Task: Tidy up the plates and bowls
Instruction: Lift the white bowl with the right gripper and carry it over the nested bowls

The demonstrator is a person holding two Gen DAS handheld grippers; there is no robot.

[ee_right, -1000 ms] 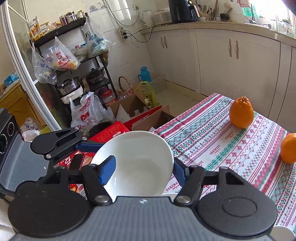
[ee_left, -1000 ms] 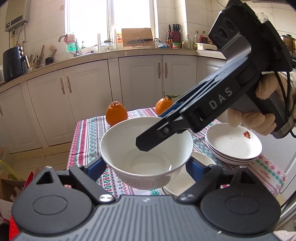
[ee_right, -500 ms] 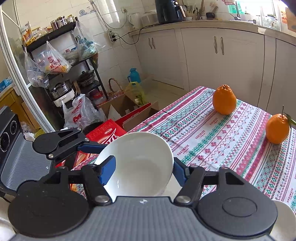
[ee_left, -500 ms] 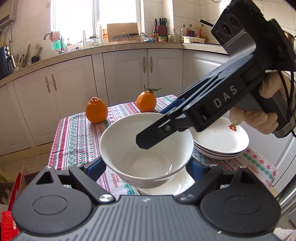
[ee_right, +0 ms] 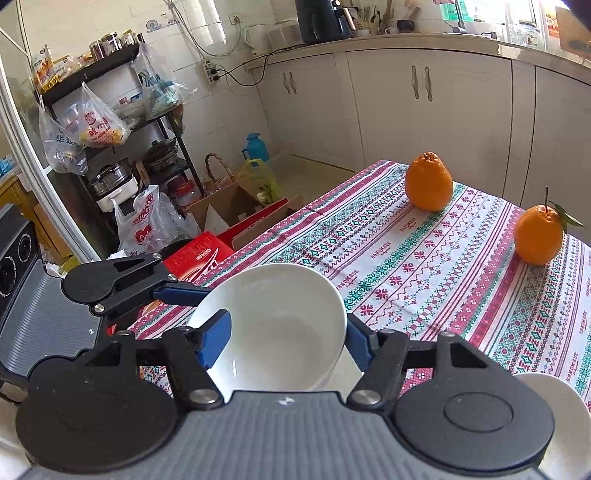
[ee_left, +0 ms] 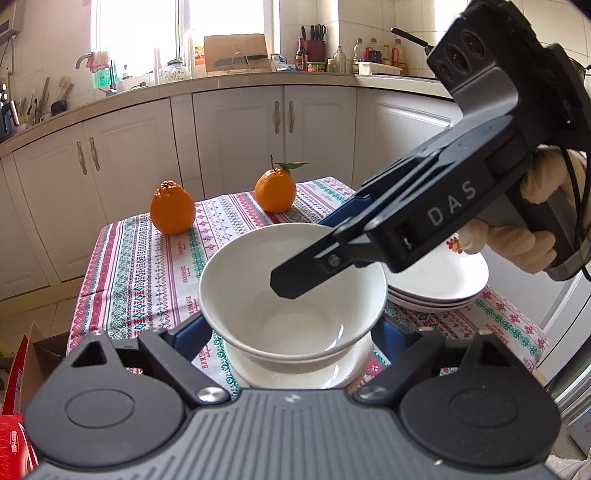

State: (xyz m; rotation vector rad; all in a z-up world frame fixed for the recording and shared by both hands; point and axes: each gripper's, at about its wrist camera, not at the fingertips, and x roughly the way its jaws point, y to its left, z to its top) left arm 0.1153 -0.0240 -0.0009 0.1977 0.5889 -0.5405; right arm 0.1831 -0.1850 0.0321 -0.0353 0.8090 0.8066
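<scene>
Blown-out window [ee_left: 177, 33] backlight; sharp frames, fisheye-bent edges.

The bowl [ee_left: 291, 295] is hiding most of the second bowl [ee_left: 295, 373] under it — only a pale rim is showing, and whether the two are touching is not telling. The left tongs' [ee_left: 291, 332] blue pads are disappearing behind the bowl's sides, so contact there is not showing. The right tongs [ee_right: 284, 336] are blocking part of the stack of plates [ee_left: 439, 291] in the left view; the stack is being cut off at the corner of the right view. The surface [ee_right: 461, 288] is running out of frame at the right. Bottle labels on the far counter are staying too small to read.
</scene>
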